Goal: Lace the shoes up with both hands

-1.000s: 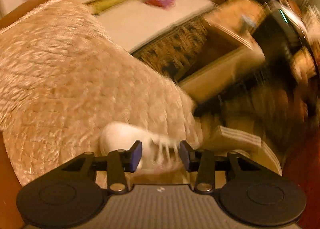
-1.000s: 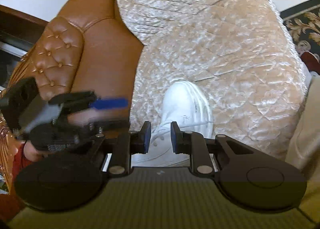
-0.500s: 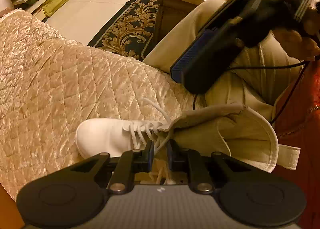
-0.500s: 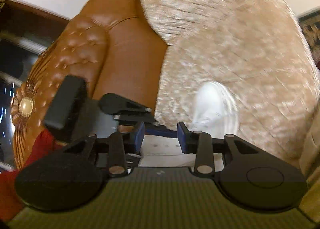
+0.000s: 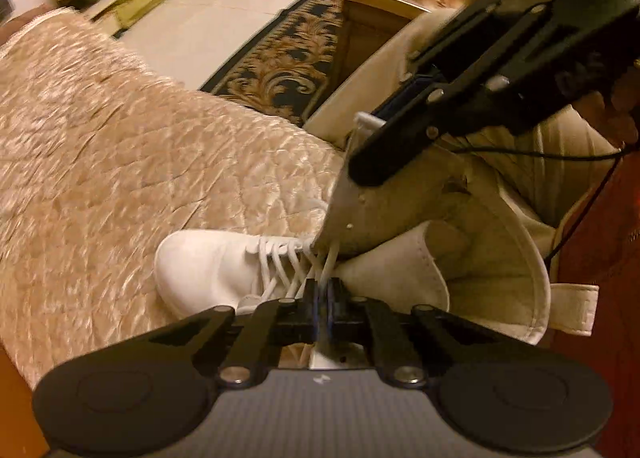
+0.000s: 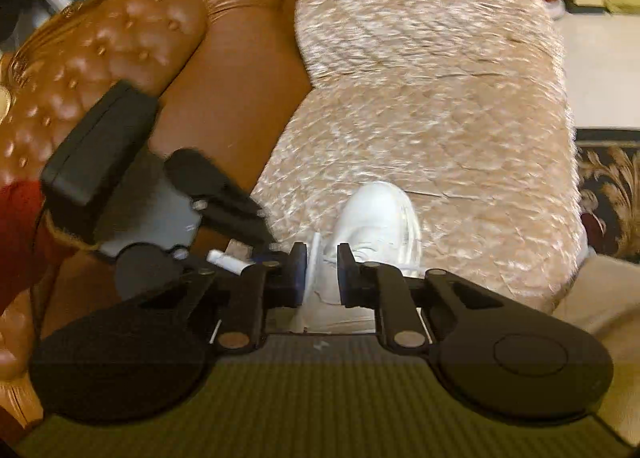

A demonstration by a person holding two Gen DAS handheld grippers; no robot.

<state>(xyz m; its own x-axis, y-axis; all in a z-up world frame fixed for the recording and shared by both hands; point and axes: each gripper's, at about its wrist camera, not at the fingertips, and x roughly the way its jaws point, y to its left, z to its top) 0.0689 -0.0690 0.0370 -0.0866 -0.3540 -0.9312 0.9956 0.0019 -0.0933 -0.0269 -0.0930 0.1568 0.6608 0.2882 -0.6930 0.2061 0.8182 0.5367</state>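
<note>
Laces (image 5: 288, 262) of flat white cotton criss-cross the white leather high-top shoe (image 5: 212, 270), which lies toe-out on the quilted beige sofa cover (image 5: 120, 161). Just behind the shoe's eyelets, the left tool (image 5: 323, 298) is pinched tight on one lace strand. Above the shoe's collar, the right tool (image 6: 322, 270) is closing around another strand, not yet gripping. A pull now could slide that strand free, or drag the shoe.

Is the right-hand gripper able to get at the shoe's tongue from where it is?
Probably yes: the right gripper is closing with the tongue already between its jaws, nothing blocking it.
</note>
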